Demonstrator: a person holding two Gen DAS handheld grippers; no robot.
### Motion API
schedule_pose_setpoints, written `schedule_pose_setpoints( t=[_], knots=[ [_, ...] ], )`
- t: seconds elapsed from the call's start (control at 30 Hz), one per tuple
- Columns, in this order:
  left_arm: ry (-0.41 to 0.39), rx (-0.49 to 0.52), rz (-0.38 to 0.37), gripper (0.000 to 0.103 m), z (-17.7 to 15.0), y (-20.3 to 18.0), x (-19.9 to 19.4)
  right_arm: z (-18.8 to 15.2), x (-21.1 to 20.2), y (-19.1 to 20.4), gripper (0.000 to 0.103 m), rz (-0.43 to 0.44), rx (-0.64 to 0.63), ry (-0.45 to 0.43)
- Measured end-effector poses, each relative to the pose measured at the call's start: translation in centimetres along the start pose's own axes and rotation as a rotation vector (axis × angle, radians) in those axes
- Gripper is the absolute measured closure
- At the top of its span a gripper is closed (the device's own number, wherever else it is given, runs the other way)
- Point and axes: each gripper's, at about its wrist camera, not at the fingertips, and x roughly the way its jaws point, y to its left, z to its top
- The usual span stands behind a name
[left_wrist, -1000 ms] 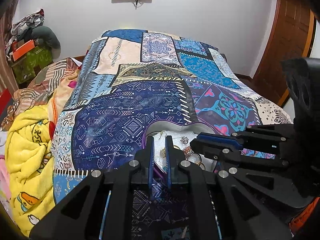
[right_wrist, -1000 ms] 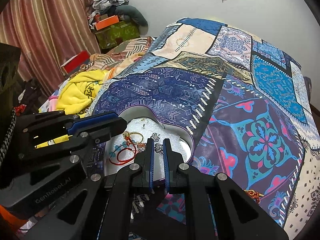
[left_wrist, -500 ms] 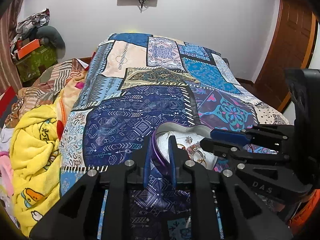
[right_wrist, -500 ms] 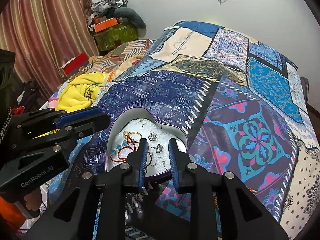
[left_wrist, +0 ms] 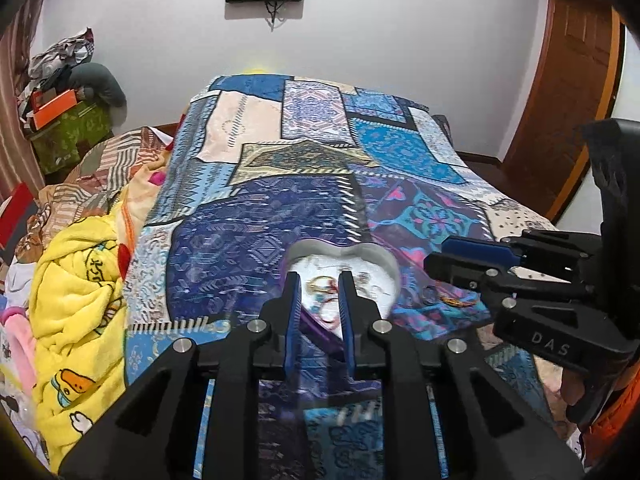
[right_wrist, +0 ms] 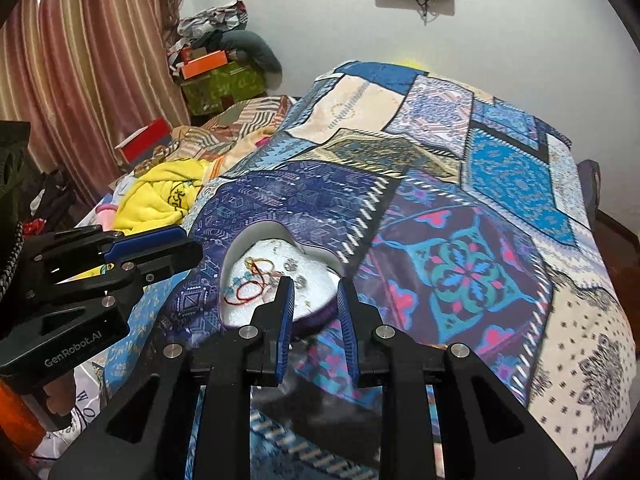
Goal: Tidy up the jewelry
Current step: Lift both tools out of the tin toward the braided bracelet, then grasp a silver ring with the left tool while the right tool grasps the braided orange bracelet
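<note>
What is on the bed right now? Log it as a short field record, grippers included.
surface: patchwork bedspread
container: heart-shaped box, open, white lining, purple outside
contents: red cord bracelet, gold ring, small silver pieces
loose item: a small piece of jewelry on the bedspread, right of the box
left gripper: open, empty, at the box's near edge
right gripper: open, empty, at the box's near right edge
beside bed: yellow blanket

Jewelry [right_wrist: 256, 280] in box [right_wrist: 256, 238] on bedspread [right_wrist: 460, 184]
</note>
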Motion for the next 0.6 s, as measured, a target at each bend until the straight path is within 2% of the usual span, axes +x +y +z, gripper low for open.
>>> schedule_pose_setpoints(
  t=[0.1,0.23,0.6],
  knots=[
    [0.007,0.001,-0.019,0.077,-0.1,-1.2,-0.2,-0.5,-1.3,-1.1,0.083,-0.025,0.024,-0.01],
    [0.028,0.011,-0.054,0.076,-0.3,-3.2,0.1,-1.6,-2.7,-3.2,0.083,-0.06,0.08,-0.008],
    [0.128,0.071,-0.136,0.076,-2.1,-8.1,3.3,-6.4,-3.3,-8.7,0.083,-0.147,0.209,0.083]
  ],
)
